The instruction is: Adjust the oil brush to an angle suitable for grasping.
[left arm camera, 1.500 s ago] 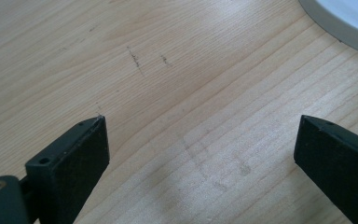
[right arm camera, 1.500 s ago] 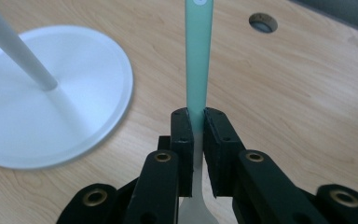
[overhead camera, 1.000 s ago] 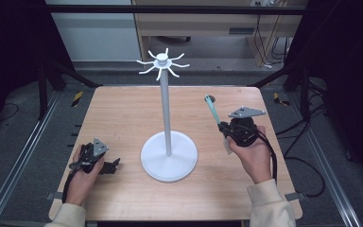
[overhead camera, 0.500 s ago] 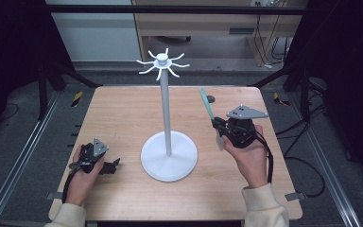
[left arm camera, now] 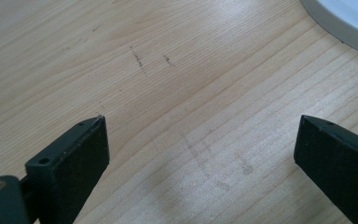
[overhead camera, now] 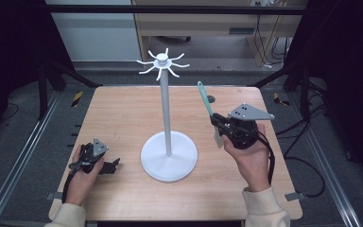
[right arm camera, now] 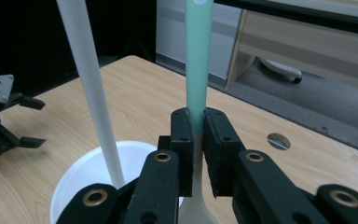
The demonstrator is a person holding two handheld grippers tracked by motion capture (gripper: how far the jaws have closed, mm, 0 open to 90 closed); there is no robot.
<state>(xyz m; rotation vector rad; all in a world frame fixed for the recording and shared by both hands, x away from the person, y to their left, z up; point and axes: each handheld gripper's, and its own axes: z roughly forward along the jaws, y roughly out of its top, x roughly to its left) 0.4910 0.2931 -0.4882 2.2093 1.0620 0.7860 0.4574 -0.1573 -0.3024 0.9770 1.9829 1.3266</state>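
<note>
While the right tool (overhead camera: 216, 124) clenches a green spatula (overhead camera: 204, 98), the left tool (overhead camera: 115, 164) rests released on the surface (overhead camera: 118, 113).
A tilted lift could knock the stand (overhead camera: 166, 113) or miss its hooks (overhead camera: 163, 62).

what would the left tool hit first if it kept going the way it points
Probably the round white base of the stand. The left tool is open over bare table, and the base sits ahead and to one side, so it might slip past.
</note>
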